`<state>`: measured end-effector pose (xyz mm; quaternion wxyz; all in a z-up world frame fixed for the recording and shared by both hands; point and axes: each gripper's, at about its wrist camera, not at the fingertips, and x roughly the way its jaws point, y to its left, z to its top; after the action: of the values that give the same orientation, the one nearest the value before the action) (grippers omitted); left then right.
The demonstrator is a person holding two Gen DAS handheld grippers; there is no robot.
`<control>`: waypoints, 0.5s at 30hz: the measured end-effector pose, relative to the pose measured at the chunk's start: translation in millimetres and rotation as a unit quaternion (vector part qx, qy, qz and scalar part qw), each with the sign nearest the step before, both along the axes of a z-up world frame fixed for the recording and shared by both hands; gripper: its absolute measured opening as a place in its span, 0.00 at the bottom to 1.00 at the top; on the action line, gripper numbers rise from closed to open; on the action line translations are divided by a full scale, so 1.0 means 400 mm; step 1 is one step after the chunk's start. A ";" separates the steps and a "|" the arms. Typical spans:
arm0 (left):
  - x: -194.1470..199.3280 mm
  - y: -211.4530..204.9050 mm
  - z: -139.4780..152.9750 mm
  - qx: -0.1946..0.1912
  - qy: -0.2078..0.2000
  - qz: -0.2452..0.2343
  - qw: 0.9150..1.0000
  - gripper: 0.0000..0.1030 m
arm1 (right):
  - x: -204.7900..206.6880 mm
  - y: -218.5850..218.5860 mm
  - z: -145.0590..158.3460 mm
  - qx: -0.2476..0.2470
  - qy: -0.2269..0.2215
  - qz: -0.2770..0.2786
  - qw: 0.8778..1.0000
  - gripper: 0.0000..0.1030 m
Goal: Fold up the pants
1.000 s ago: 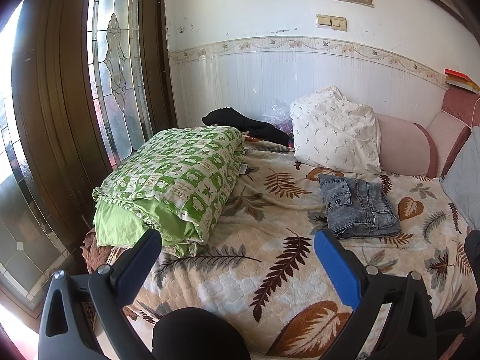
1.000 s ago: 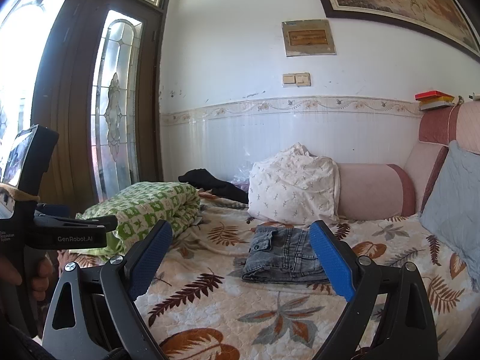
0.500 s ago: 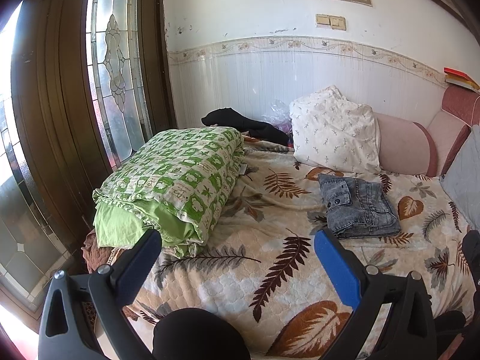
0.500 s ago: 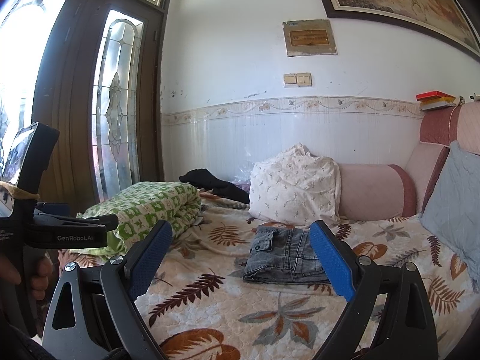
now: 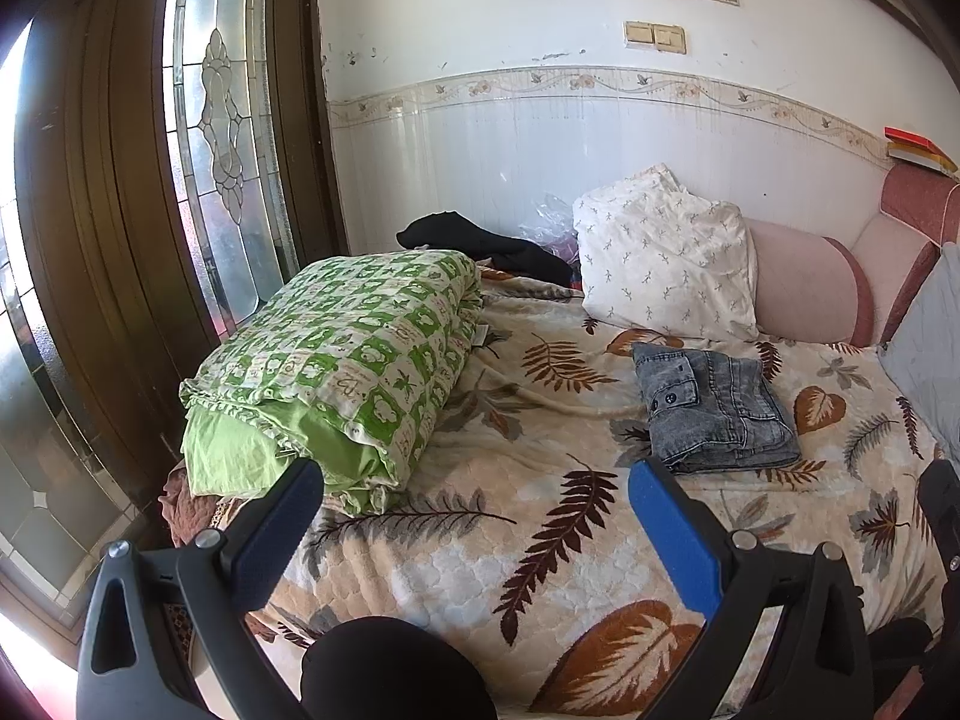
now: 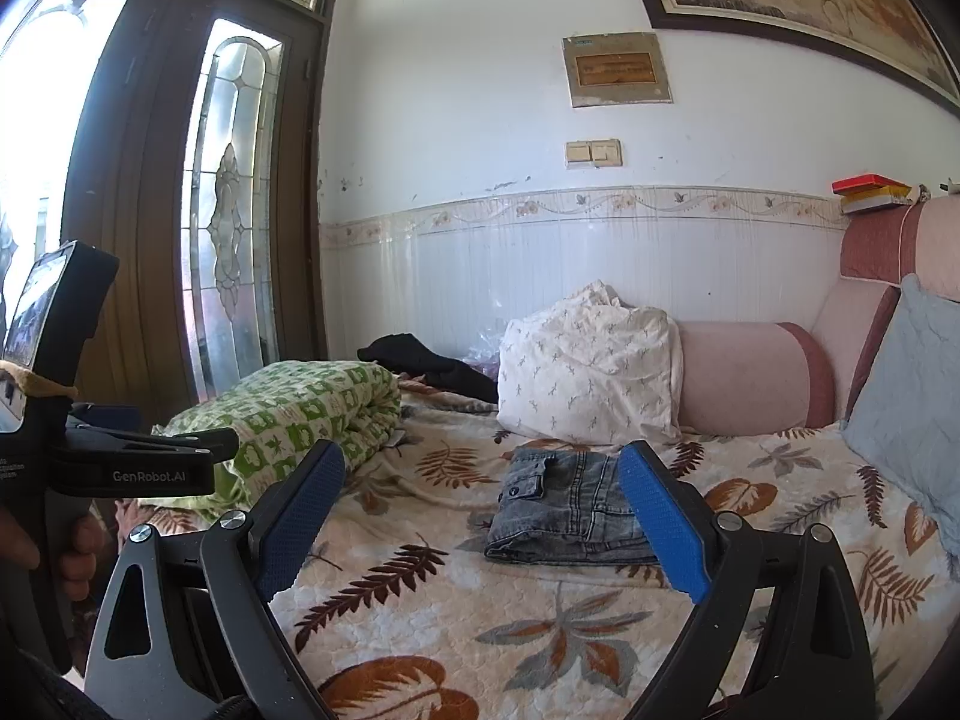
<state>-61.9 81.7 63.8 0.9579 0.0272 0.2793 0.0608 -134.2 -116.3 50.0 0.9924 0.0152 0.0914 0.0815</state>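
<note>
Grey denim pants (image 5: 714, 405) lie folded into a compact rectangle on the leaf-patterned bedspread (image 5: 480, 540), just in front of a white pillow. The right wrist view shows the same folded pants (image 6: 564, 504) ahead. My left gripper (image 5: 474, 483) hangs open above the bed's near part, well short of the pants, nothing between its blue pads. My right gripper (image 6: 480, 471) is also open and empty, held back from the pants. The left gripper's black body (image 6: 120, 462), held by a hand, shows at the left of the right wrist view.
A folded green-and-white quilt (image 5: 342, 360) lies on the bed's left side by a glass-panelled door (image 5: 222, 138). A white pillow (image 5: 666, 258), a pink bolster (image 5: 804, 288), black clothing (image 5: 480, 246) and a grey cushion (image 6: 912, 402) line the back and right.
</note>
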 end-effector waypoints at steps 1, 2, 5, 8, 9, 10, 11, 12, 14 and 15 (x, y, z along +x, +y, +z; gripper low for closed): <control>0.000 0.000 0.000 0.001 0.000 0.000 1.000 1.00 | 0.000 0.000 0.000 0.000 0.000 0.000 1.000 0.91; 0.004 0.002 -0.003 0.001 0.001 -0.001 1.000 1.00 | 0.000 0.000 0.000 0.001 0.000 0.000 1.000 0.91; 0.008 0.000 -0.007 0.001 0.003 -0.002 1.000 1.00 | 0.005 -0.003 -0.004 0.003 0.003 -0.002 1.000 0.91; 0.015 0.000 -0.013 0.002 0.007 -0.002 1.000 1.00 | 0.012 -0.009 -0.009 0.007 0.006 -0.002 1.000 0.91; 0.016 -0.001 -0.015 0.002 0.007 -0.001 1.000 1.00 | 0.015 -0.011 -0.010 0.007 0.006 -0.003 1.000 0.91; 0.017 -0.001 -0.015 0.002 0.008 0.000 1.000 1.00 | 0.017 -0.012 -0.010 0.007 0.007 -0.003 1.000 0.91; 0.018 0.000 -0.016 0.002 0.008 0.001 1.000 1.00 | 0.019 -0.013 -0.011 0.008 0.007 -0.003 1.000 0.91; 0.020 0.000 -0.017 0.003 0.009 0.000 1.000 1.00 | 0.018 -0.013 -0.010 0.007 0.006 -0.003 1.000 0.91; 0.021 0.000 -0.018 0.004 0.009 0.001 1.000 1.00 | 0.023 -0.014 -0.010 0.006 0.004 -0.003 1.000 0.91; 0.023 0.000 -0.019 0.004 0.010 0.001 1.000 1.00 | 0.026 -0.015 -0.010 0.005 0.004 -0.003 1.000 0.91</control>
<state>-52.8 81.7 56.2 0.9548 0.0314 0.2887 0.0629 -123.9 -122.3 46.0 0.9921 0.0209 0.0949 0.0790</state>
